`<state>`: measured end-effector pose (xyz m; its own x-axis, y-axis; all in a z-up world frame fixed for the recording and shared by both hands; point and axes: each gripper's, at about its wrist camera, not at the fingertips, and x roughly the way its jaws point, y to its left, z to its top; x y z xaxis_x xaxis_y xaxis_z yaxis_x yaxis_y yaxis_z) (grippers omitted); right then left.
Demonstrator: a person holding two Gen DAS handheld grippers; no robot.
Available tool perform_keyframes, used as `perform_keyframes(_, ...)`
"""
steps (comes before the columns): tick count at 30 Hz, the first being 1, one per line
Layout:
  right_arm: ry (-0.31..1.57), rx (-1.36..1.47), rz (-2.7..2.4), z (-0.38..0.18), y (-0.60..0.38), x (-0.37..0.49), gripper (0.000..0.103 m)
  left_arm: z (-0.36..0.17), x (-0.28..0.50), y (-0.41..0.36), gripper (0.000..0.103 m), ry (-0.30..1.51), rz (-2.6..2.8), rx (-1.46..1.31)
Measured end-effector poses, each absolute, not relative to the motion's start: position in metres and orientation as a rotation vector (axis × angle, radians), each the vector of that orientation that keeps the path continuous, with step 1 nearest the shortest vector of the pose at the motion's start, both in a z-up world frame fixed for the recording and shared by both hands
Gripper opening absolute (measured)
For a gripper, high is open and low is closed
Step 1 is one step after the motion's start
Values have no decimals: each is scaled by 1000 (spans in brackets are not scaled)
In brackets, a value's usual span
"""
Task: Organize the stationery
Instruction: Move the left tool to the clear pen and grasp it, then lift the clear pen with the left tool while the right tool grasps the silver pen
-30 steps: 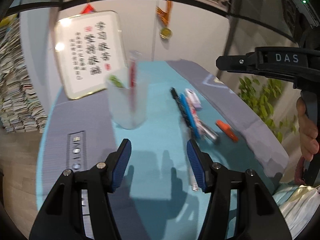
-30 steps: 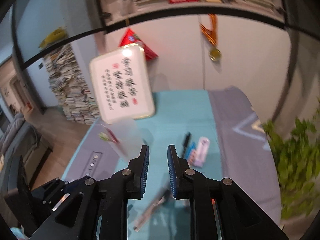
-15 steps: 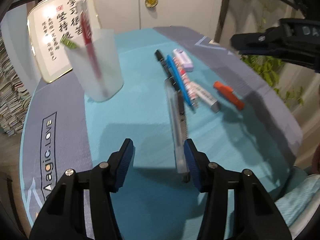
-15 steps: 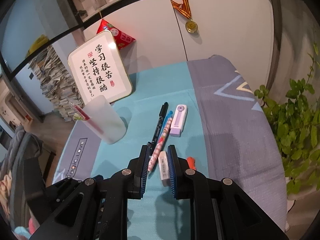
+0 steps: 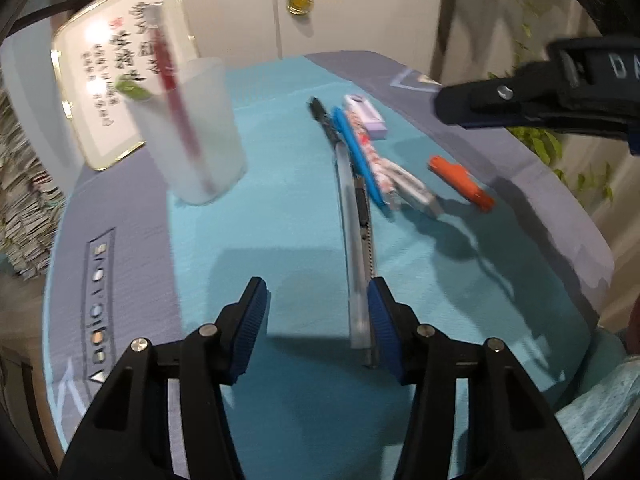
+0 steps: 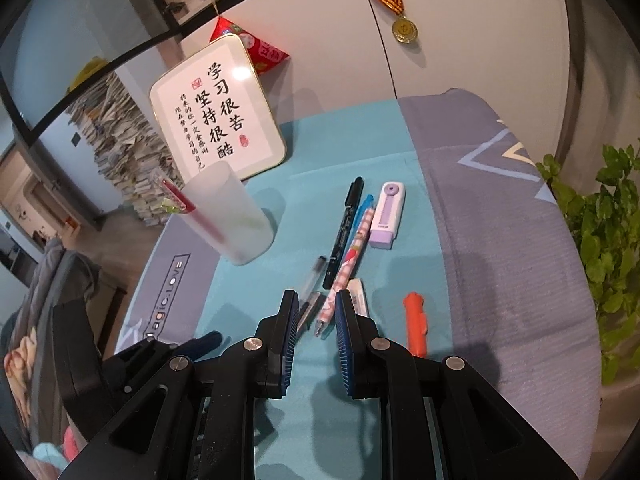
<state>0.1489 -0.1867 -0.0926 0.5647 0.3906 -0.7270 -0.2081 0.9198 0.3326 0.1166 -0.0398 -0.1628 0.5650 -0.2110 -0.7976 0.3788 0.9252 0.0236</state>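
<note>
1. Your left gripper (image 5: 318,312) has dropped low over the teal mat (image 5: 288,216) in the last second; jaws wide, holding nothing. The clear pen (image 5: 354,248) now lies just inside its right pad (image 5: 382,328), near the mat's near edge. Judgement: that pen is your next pick.
2. Your right gripper (image 6: 316,320) has moved in over the pile; jaws narrow but parted, nothing between the pads. It hovers above the patterned pen (image 6: 346,268), whose tip shows in the gap.
3. Mid-mat, a loose row: black marker (image 6: 344,232), blue pen (image 5: 360,156), a white ribbed stick (image 6: 358,302), an orange marker (image 6: 416,320). Slim, hard, smooth barrels that may roll.
4. Beyond them, a lilac eraser case (image 6: 386,216), flat and boxy.
5. Toward the mat's far left corner, the frosted cup (image 6: 232,220), translucent plastic, upright, already holds a red pen (image 6: 188,208). Everything else has yet to go in.
6. Behind it, a glossy framed sign (image 6: 218,116) leans at the mat's far edge.
</note>
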Motion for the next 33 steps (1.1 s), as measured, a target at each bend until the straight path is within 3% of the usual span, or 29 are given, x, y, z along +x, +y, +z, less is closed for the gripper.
perform_keyframes(3,916,233,350,-94,-188,150,18,-168,116,-47,51,907,-358,217)
perform_keyframes(4,918,236,350,-95,-189,149,18,-168,117,-48,46,909,-364,215)
perform_keyframes(7,925,239,352,-96,-189,147,18,-166,121,-47,13,926,-401,181)
perform_keyframes(8,926,239,351,-96,-190,147,18,-165,122,-45,11,931,-403,172)
perform_keyframes(19,929,226,362,-94,-186,144,18,-157,98,4,10,951,-378,20)
perform_keyframes(33,1045,154,489,-112,-125,149,18,-165,60,41,10,959,-282,91)
